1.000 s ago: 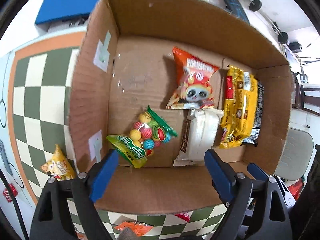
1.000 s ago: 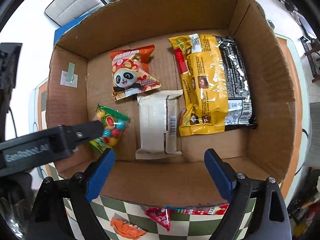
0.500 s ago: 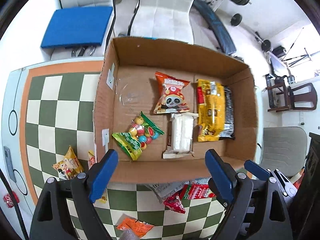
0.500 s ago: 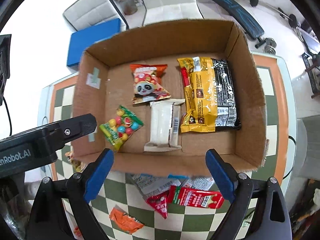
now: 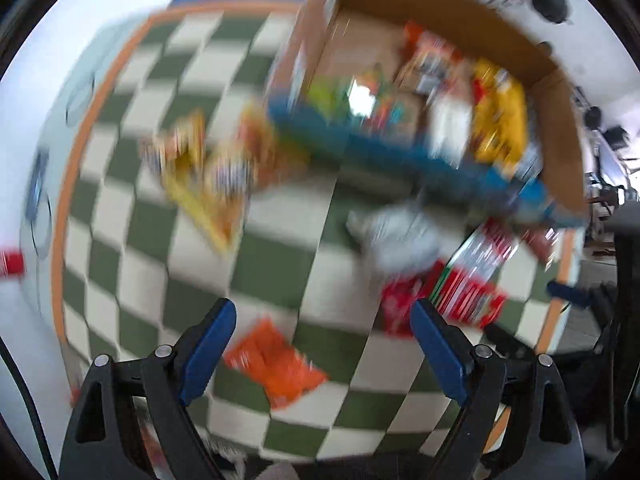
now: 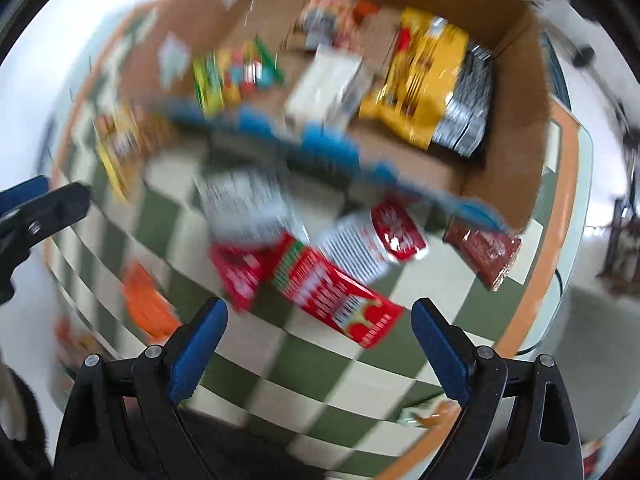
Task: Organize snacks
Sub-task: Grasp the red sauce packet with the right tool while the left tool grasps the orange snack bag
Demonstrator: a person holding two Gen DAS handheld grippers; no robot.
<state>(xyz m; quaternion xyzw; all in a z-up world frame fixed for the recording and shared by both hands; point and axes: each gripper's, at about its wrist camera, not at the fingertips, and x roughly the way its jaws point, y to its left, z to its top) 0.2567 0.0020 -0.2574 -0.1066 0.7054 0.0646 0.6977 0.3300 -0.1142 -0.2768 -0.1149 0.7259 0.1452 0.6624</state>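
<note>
Both views are smeared by motion. The open cardboard box (image 5: pixel 560 132) sits at the far side of the checkered table (image 5: pixel 280 264). Inside it lie a yellow pack (image 6: pixel 424 80), a white pack (image 6: pixel 324 88), a candy bag (image 6: pixel 236 72) and a panda bag (image 6: pixel 332 12). Loose snacks lie in front of the box. My left gripper (image 5: pixel 322 312) stands open and empty above an orange packet (image 5: pixel 276 364). My right gripper (image 6: pixel 316 308) is open and empty over a red box (image 6: pixel 340 300) and a red-and-white packet (image 6: pixel 376 240).
Yellow packets (image 5: pixel 200 176) lie left of the box and a silver packet (image 5: pixel 400 236) lies before it. A dark red packet (image 6: pixel 484 252) rests by the box's right corner. The table's orange border (image 6: pixel 560 216) runs along its right edge. The left gripper's finger (image 6: pixel 36 208) shows at the left.
Both grippers have pulled back from over the box toward the near side of the table. The box has shifted to the top of both views and loose snacks have come into sight.
</note>
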